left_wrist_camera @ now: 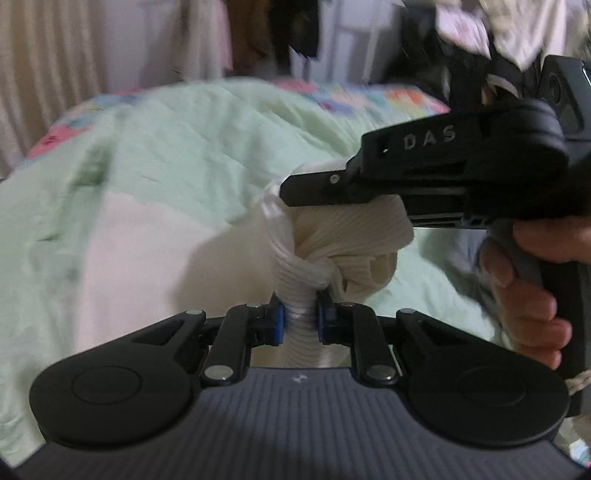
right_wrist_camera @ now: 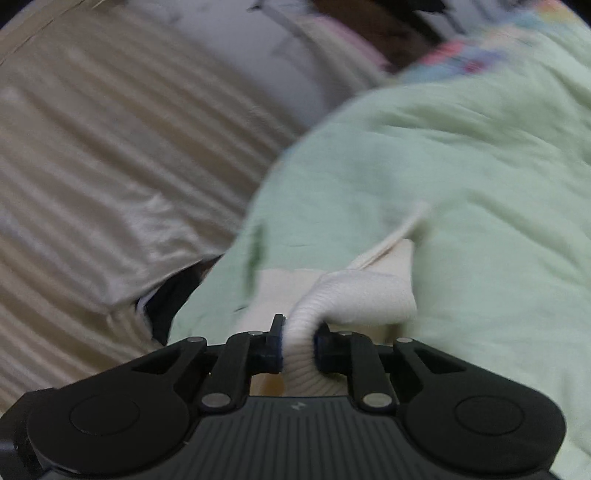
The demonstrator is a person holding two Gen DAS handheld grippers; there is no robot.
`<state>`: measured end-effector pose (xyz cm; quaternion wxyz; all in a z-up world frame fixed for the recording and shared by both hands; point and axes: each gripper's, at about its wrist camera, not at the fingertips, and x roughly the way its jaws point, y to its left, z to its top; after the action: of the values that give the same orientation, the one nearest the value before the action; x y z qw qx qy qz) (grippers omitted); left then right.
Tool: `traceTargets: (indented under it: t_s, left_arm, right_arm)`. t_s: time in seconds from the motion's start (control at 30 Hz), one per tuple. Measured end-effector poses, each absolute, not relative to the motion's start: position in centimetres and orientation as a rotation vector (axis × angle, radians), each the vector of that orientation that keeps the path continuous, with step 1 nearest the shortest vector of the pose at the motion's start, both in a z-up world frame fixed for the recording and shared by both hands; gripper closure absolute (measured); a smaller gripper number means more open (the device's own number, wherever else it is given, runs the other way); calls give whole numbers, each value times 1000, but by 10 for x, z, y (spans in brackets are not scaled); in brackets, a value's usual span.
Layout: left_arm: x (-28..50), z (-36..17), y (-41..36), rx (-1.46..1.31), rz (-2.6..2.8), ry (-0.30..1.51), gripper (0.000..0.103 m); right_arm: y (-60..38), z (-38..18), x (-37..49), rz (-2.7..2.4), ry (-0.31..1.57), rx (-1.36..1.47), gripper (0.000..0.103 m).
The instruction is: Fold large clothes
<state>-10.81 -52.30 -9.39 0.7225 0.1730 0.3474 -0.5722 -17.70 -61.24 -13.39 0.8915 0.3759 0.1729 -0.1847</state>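
- A pale green quilt (left_wrist_camera: pixel 192 147) fills most of the left wrist view and the right half of the right wrist view (right_wrist_camera: pixel 461 166); both views are motion-blurred.
- A beige pleated curtain (right_wrist_camera: pixel 92 155) covers the left half of the right wrist view and shows again in the upper left corner of the left wrist view (left_wrist_camera: pixel 48 62).
- A patchwork bedcover (left_wrist_camera: pixel 388 96) with coloured squares peeks out past the quilt's far edge, upper centre-right of the left wrist view.
- Hanging clothes (left_wrist_camera: pixel 266 29) sit blurred along the top of the left wrist view.
- The cream ribbed garment (left_wrist_camera: pixel 332 236) is bunched at the centre of the left wrist view, with a flat part spread on the quilt at lower left; in the right wrist view it sits at lower centre (right_wrist_camera: pixel 362 291).
- The right gripper (right_wrist_camera: pixel 298 345) has its jaws closed down onto a thick roll of the garment; in the left wrist view it enters from the right (left_wrist_camera: pixel 295 192), lying against the bunched cloth.
- The left gripper (left_wrist_camera: pixel 298 317) has its blue-padded jaws pinched on a ribbed roll of the same garment, at lower centre.
- The person's right hand (left_wrist_camera: pixel 532 288) grips the handle at the right edge.
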Motion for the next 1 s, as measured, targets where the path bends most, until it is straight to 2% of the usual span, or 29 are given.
traceTargets:
  t_s: [0.1,0.17,0.23,0.27,0.37,0.43,0.47,0.53,0.57,0.67,0.73,0.8,0.9,1.0]
  left_arm:
    - [-58,-81,-475,219,-1181,817,88]
    - [-31,-90,-447,145,-1104,869,88]
    - [-7,-106,-425,107,-1027,932,87]
    - [1,-122,-422,131,-990,978,87]
    - [19,-167,-408,245,-861,1107,87]
    - [18,-174,-395,301,-825,1094,87]
    - [19,-174,-384,284,-818,1083,86]
    - [24,-172,-359,184,-821,1088,78]
    - [26,-173,-356,142,-833,1101,70]
    - [28,-175,-358,19,-906,1159,65]
    - [23,-174,-364,-39,-949,1177,55]
    - [22,-179,-369,-134,-974,1202,38]
    - [26,-186,-379,-256,-984,1256,31]
    - [34,-197,-384,-393,-985,1331,31]
  right_arm:
    - [-590,-119,-125,-336,362,733,87]
    - [-566,-126,-84,-293,384,680,87]
    - [-544,-143,-45,-244,441,652,77]
    - [-535,-155,-28,-222,481,652,68]
    - [-525,-175,-28,-224,492,724,65]
    - [-528,-173,-65,-200,445,803,52]
    - [-532,-172,-80,-193,419,819,41]
    - [-534,-170,-121,-212,384,825,35]
    - [-536,-172,-145,-263,391,821,34]
    - [-548,-184,-173,-323,420,895,34]
    - [-553,-192,-175,-330,448,953,30]
    - [-555,-202,-171,-329,460,994,27]
    - [-553,-215,-160,-325,476,1018,21]
    - [-554,-234,-142,-340,494,1056,14]
